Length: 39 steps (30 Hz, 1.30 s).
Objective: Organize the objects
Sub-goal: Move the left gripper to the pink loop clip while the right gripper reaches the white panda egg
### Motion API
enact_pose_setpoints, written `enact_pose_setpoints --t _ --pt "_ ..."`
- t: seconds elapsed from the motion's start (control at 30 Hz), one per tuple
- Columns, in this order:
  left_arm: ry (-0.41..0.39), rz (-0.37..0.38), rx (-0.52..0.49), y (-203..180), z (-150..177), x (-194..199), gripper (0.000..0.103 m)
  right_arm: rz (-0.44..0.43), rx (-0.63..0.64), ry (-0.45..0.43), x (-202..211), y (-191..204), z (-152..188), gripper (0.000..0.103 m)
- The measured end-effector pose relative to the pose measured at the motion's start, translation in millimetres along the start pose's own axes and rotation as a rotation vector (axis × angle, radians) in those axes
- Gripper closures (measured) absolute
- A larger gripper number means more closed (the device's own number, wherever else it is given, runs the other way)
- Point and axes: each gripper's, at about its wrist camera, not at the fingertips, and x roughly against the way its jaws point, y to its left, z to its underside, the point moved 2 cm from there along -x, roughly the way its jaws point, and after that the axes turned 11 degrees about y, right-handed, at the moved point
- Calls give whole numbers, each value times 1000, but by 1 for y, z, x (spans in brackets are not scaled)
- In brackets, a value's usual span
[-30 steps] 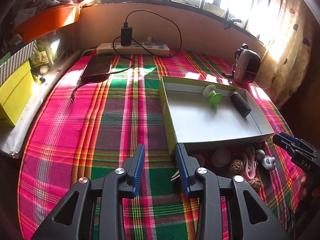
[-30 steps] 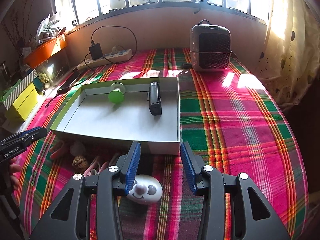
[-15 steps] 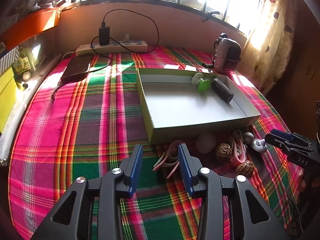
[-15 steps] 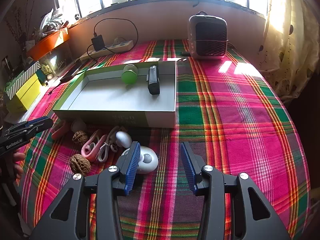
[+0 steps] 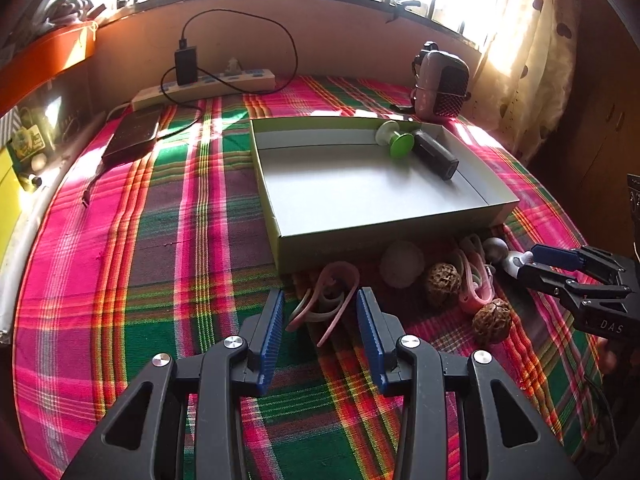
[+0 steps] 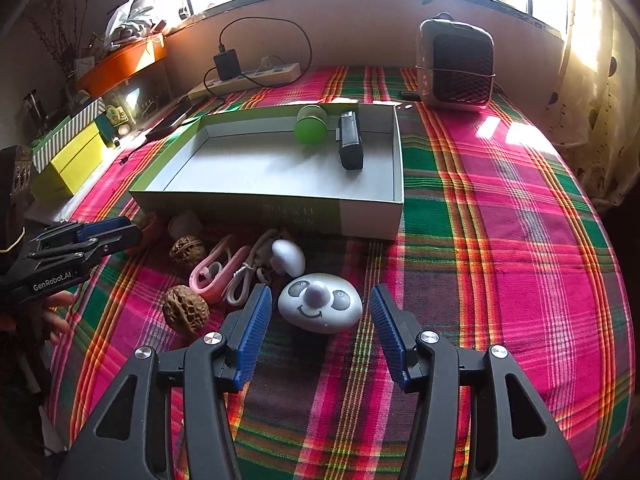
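Down on the plaid cloth [image 5: 168, 240]: left gripper [image 5: 320, 312] spread wide around pink clips [image 5: 332, 296], untouched. Right gripper [image 6: 320, 316] opening around the smiley-face stone [image 6: 320, 306], pads clear of it.

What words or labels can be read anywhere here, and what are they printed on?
"GenRobot.AI": on the side of the left gripper, seen from the right wrist.
"DAS": on the side of the right gripper, seen from the left wrist.
Print on the box front wall: too faint to read.
Sticker by the yellow box: too small.
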Motion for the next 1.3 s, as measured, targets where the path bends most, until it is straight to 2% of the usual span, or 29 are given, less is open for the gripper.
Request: enact_pose_setpoints --t 0.4,1.3 --pt "36 -30 -22 -8 -2 -10 68 65 44 39 -14 2 0 50" --pt "30 -106 -3 -15 -7 -15 68 86 66 20 -15 -4 1 50"
